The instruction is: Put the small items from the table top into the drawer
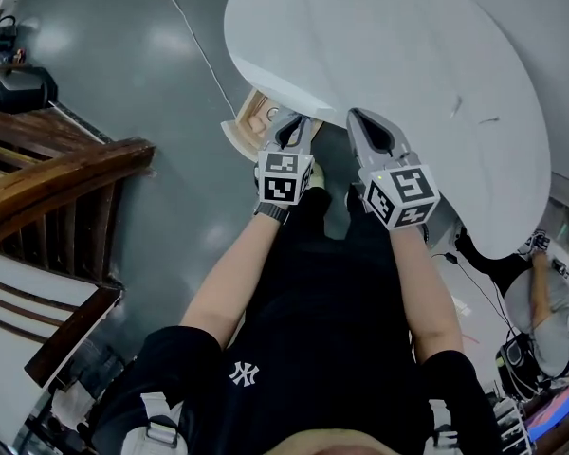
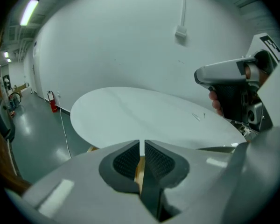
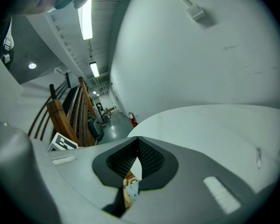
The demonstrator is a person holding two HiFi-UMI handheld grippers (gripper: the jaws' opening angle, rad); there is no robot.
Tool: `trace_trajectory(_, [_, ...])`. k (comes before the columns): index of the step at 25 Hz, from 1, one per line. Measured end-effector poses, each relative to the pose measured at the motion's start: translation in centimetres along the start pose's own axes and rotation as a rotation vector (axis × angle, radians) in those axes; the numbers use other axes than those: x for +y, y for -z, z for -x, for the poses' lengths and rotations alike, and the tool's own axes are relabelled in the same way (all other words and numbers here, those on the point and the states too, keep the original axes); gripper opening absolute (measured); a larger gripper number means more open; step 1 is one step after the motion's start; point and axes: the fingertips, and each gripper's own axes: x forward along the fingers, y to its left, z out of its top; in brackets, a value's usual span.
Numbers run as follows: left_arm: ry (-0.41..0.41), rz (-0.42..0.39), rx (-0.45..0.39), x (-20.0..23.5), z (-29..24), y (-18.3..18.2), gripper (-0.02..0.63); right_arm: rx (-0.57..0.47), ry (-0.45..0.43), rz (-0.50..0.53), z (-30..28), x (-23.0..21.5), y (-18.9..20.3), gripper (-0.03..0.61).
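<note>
Drawer [image 1: 250, 121] stands open under the table [image 1: 408, 55] edge. Left claw [image 2: 142, 146] is empty, pressed nearly together; right claw [image 3: 137, 144] is empty, tips pressed together, beside it.

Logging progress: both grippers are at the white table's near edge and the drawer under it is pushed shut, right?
No. The drawer is pulled out, not pushed shut: the head view shows its wooden box sticking out from under the white table. The left gripper and right gripper are indeed at that table's near edge.
</note>
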Motion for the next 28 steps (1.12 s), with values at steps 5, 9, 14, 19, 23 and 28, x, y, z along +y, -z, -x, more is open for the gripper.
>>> trace_trajectory(5, [0.043,-0.029,-0.033,-2.4,0.6,-2.9,0.017,-0.027,0.038,-0.011,1.9,-1.0,-1.2,0.023])
trace_trajectory(9, [0.088,-0.066,-0.054,-4.9,0.7,-5.1,0.002,-0.055,0.073,-0.022,3.8,-2.2,-2.2,0.023])
trace_trajectory(14, [0.158,-0.114,-0.083,-8.9,0.4,-7.7,0.002,-0.090,0.132,-0.037,6.7,-4.3,-3.3,0.023])
trace_trajectory(19, [0.241,-0.162,-0.088,-14.0,-0.5,-9.4,0.002,-0.120,0.205,-0.059,10.3,-7.2,-3.7,0.023])
trace_trajectory(23, [0.305,-0.201,-0.088,-18.6,-1.6,-10.3,0.002,-0.142,0.266,-0.081,13.5,-10.0,-3.7,0.023])
trace_trajectory(28, [0.362,-0.246,-0.084,-24.0,-3.1,-10.6,0.002,-0.155,0.322,-0.108,17.2,-13.0,-3.1,0.023])
